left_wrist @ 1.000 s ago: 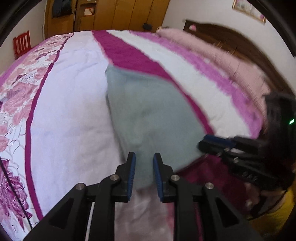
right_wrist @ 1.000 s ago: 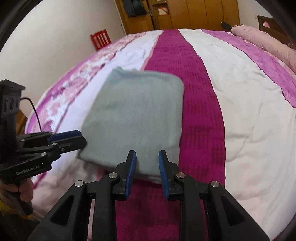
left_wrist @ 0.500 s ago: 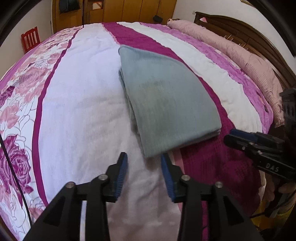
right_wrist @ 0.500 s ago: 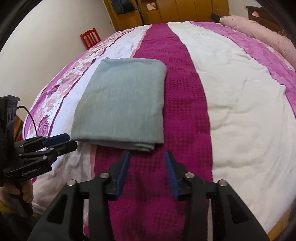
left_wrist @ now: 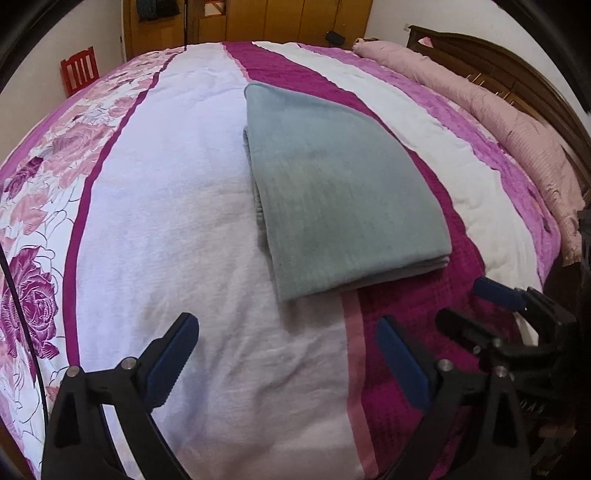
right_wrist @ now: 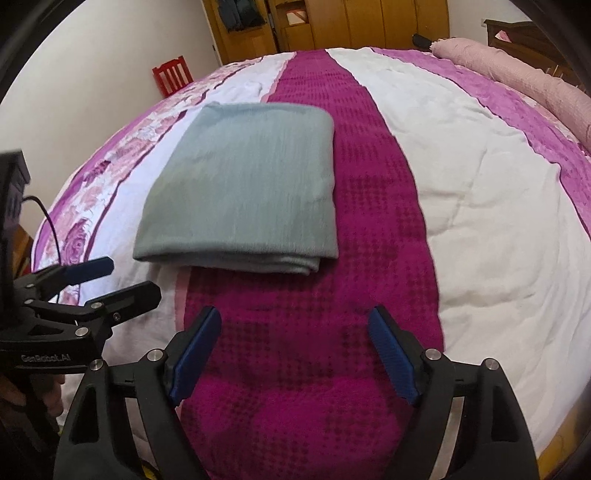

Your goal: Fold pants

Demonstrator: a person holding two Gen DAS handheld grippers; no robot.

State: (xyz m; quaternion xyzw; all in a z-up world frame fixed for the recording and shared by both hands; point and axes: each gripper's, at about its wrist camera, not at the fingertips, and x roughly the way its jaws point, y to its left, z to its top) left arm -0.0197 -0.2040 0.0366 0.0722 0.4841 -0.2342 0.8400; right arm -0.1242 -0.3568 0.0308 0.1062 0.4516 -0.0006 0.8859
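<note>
Grey-green pants (left_wrist: 332, 192), folded into a flat rectangle, lie on the bedspread (left_wrist: 192, 229), straddling the white stripe and the magenta waffle-textured stripe (right_wrist: 314, 350); their layered edges face the grippers. Seen from the left wrist, the left gripper (left_wrist: 288, 354) hangs at 6 o'clock below the pants, its blue-padded jaws spread wide and gripping nothing, apart from the fabric. The right gripper (right_wrist: 295, 339) is likewise wide open and empty over the magenta stripe, with the pants up at 11 o'clock in its own view. Each gripper shows in the other's camera, at 4 o'clock and 8 o'clock. A pink rolled quilt (left_wrist: 509, 122) lies by the dark wooden headboard (left_wrist: 517, 70), and a red chair (right_wrist: 171, 75) stands at the wall near wooden wardrobes (right_wrist: 362, 22).
</note>
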